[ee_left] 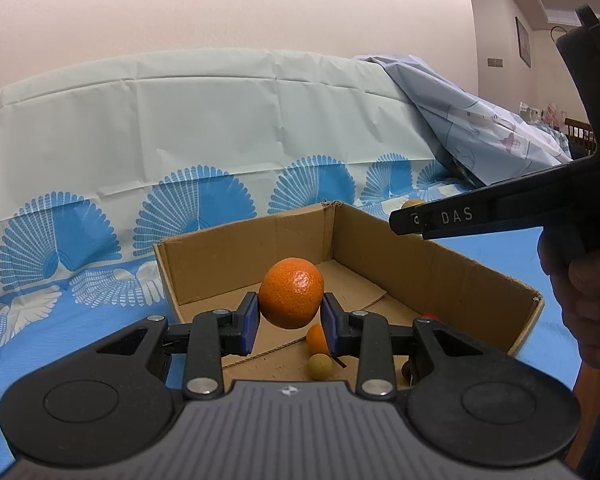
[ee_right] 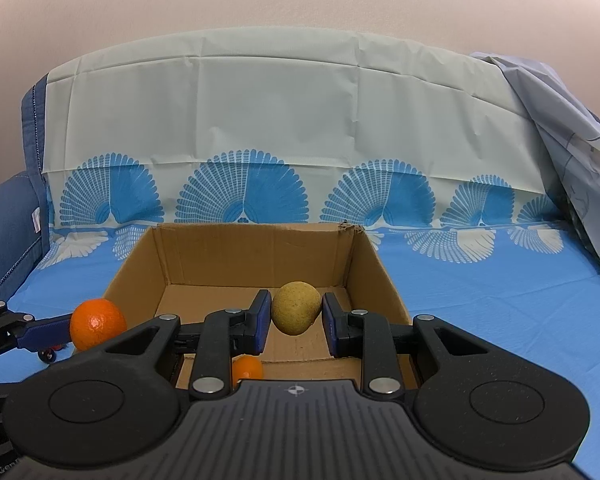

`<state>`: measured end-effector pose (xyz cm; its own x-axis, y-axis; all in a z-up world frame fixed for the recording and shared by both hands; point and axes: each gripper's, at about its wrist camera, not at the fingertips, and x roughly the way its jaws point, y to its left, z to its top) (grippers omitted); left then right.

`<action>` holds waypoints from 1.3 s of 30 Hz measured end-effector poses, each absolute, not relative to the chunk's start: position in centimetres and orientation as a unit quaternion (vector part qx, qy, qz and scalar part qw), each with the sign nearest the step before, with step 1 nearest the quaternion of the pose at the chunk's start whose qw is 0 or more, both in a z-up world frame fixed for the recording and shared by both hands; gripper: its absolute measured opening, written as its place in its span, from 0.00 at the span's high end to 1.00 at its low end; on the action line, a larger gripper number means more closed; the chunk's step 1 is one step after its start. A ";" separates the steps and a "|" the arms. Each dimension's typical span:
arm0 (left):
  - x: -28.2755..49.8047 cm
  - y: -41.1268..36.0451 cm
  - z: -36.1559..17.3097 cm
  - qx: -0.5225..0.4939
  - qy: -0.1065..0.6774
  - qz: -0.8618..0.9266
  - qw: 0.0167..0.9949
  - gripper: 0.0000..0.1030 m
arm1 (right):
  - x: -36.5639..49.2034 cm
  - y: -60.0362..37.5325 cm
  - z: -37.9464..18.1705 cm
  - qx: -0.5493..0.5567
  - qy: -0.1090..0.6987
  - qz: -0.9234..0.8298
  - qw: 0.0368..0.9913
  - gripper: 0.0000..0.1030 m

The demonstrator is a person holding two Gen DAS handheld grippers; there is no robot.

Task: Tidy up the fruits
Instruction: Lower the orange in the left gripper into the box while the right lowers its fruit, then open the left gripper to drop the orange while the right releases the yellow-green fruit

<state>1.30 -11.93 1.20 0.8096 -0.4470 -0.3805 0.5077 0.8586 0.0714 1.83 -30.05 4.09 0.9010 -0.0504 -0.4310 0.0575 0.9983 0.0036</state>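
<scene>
My left gripper [ee_left: 290, 314] is shut on a large orange [ee_left: 292, 293] and holds it above the open cardboard box [ee_left: 380, 240]. On the box floor lie a small orange [ee_left: 317, 338] and a small yellow-brown fruit [ee_left: 320, 366]. My right gripper [ee_right: 294, 316] is shut on a yellow-brown fruit [ee_right: 295, 307] above the same box [ee_right: 380, 280]. The right wrist view shows the left gripper's orange [ee_right: 97, 323] at the box's left wall and the small orange [ee_right: 247, 368] inside. The right gripper shows from the side in the left wrist view [ee_left: 408, 218].
The box stands on a blue cloth with fan prints [ee_right: 480, 300]. The cloth rises into a pale backdrop [ee_right: 260, 120]. A crumpled light-blue sheet [ee_left: 460, 120] lies at the right. Small red things [ee_right: 50, 354] lie by the box's left side. A blue cushion [ee_right: 8, 232] is at the left.
</scene>
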 end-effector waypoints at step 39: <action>1.4 -12.3 0.8 0.086 0.188 -0.253 0.945 0.64 | 2.4 -29.4 3.7 -0.003 0.233 -0.027 0.972 0.72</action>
<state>1.44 -12.34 0.83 0.8010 -0.4463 -0.3990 0.5108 0.8571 0.0667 2.35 -29.45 3.72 0.8898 -0.0542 -0.4530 0.0510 0.9985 -0.0192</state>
